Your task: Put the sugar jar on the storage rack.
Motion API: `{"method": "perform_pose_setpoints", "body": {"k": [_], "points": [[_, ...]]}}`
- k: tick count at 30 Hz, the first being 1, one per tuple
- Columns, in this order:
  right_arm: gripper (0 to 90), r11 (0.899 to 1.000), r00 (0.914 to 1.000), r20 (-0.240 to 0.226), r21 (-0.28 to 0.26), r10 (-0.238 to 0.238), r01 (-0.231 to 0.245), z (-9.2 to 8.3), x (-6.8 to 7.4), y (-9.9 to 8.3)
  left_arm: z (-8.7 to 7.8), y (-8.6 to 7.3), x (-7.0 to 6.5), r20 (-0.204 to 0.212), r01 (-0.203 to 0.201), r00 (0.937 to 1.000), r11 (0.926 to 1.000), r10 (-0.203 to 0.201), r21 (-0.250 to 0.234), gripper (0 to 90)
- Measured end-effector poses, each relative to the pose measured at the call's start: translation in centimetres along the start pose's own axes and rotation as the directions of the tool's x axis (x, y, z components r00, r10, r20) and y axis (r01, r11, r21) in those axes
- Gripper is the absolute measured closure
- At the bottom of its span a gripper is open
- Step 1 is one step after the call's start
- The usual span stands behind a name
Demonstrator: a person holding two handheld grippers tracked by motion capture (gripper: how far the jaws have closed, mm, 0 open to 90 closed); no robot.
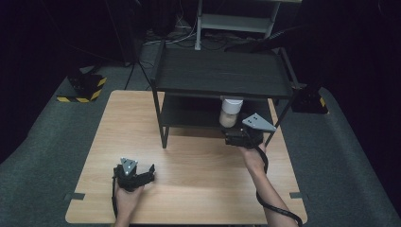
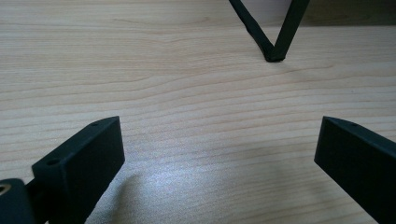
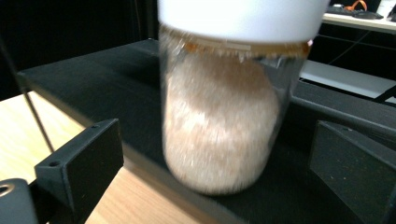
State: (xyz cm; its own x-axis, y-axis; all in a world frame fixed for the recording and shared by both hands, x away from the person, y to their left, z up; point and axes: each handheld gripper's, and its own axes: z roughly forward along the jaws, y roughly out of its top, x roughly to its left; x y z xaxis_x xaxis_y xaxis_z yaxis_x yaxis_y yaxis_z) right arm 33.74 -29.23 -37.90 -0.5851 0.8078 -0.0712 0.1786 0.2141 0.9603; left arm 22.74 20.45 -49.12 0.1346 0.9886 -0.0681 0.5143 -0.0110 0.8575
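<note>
The jar (image 3: pixel 222 112) stands upright on the lower shelf (image 1: pixel 189 113) of the black rack (image 1: pixel 222 73), close to the shelf's front edge and toward its right end; it shows in the high view as a pale body under a white lid (image 1: pixel 231 103). It is clear-walled, probably glass or hard plastic, and filled nearly to the neck with a pinkish-tan grainy powder, so it is likely fairly heavy for its size, stiff and smooth, and apt to slip or crack if dropped. The best hold looks to be across the straight middle of the body, below the lid, where the walls are parallel and the weight sits low. The right hand-held gripper (image 1: pixel 243 135) points level at the jar from the worktop (image 1: pixel 198 189) side, forearm stretched forward; its jaws stand wide on either side of the jar without pressing on it. The left hand-held gripper (image 1: pixel 135 172) rests low near the front left of the worktop, tilted down at the bare wood, its jaws wide apart with nothing between them and a rack leg (image 2: pixel 261 35) ahead of it.
</note>
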Motion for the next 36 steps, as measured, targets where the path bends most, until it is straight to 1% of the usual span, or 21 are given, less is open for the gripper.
{"method": "perform_pose_setpoints", "body": {"k": [2,3,9,14,18,24,26,27,28,29,30,33,36], "points": [[2.7,1.000,1.0000,-0.003,-0.002,-0.001,0.001,-0.2,0.0,-0.1,0.0,0.0,0.0,-0.001,-0.001,1.0000,1.0000,0.001,0.000,1.8],[2.9,1.000,1.0000,-0.008,-0.008,0.000,0.000,-0.8,-0.2,-0.5,0.0,0.0,0.0,-0.001,-0.003,1.0000,1.0000,0.003,0.001,1.8],[3.1,1.000,0.9998,-0.017,-0.023,-0.009,0.009,-2.4,-0.2,-1.5,0.0,0.1,-0.1,-0.002,-0.006,1.0000,1.0000,0.006,0.005,1.8],[3.2,1.000,0.9994,-0.031,-0.018,-0.014,0.013,-3.9,0.0,-3.1,0.0,0.1,-0.1,-0.003,-0.009,1.0000,0.9999,0.009,0.006,1.8],[3.2,1.000,0.9994,-0.036,-0.008,-0.003,0.003,-4.9,0.1,-4.3,0.1,0.1,-0.2,-0.003,-0.010,0.9999,0.9999,0.010,0.005,1.8],[3.2,1.000,0.9996,-0.030,0.007,0.001,-0.001,-5.8,0.3,-5.8,0.1,0.1,-0.2,-0.004,-0.010,0.9999,0.9999,0.010,0.007,1.8],[3.3,1.000,0.9996,-0.028,0.009,0.002,-0.002,-5.9,0.3,-6.0,0.1,0.1,-0.2,-0.003,-0.011,0.9999,0.9999,0.011,0.008,1.8],[3.2,1.000,0.9996,-0.026,0.019,0.010,-0.009,-6.0,0.3,-6.5,0.1,0.1,-0.2,-0.003,-0.010,0.9999,0.9999,0.010,0.008,1.8],[3.2,1.000,0.9996,-0.026,0.019,0.010,-0.009,-6.0,0.3,-6.5,0.1,0.1,-0.2,-0.003,-0.010,0.9999,0.9999,0.010,0.008,1.8],[3.2,0.999,0.9997,-0.020,0.031,0.015,-0.014,-6.1,0.3,-7.1,0.1,0.1,-0.2,-0.003,-0.010,0.9999,0.9999,0.010,0.008,1.8],[3.2,0.999,0.9997,-0.020,0.031,0.015,-0.014,-6.1,0.3,-7.1,0.1,0.1,-0.2,-0.003,-0.010,0.9999,0.9999,0.010,0.008,1.8],[3.2,0.998,0.9993,-0.022,0.049,0.030,-0.029,-6.3,0.1,-8.3,0.1,0.1,-0.2,-0.003,-0.010,0.9999,0.9999,0.010,0.008,1.8],[3.2,0.997,0.9992,-0.025,0.067,0.030,-0.028,-6.4,0.0,-9.0,0.1,0.1,-0.2,-0.002,-0.010,0.9999,0.9999,0.010,0.007,1.8]]}}
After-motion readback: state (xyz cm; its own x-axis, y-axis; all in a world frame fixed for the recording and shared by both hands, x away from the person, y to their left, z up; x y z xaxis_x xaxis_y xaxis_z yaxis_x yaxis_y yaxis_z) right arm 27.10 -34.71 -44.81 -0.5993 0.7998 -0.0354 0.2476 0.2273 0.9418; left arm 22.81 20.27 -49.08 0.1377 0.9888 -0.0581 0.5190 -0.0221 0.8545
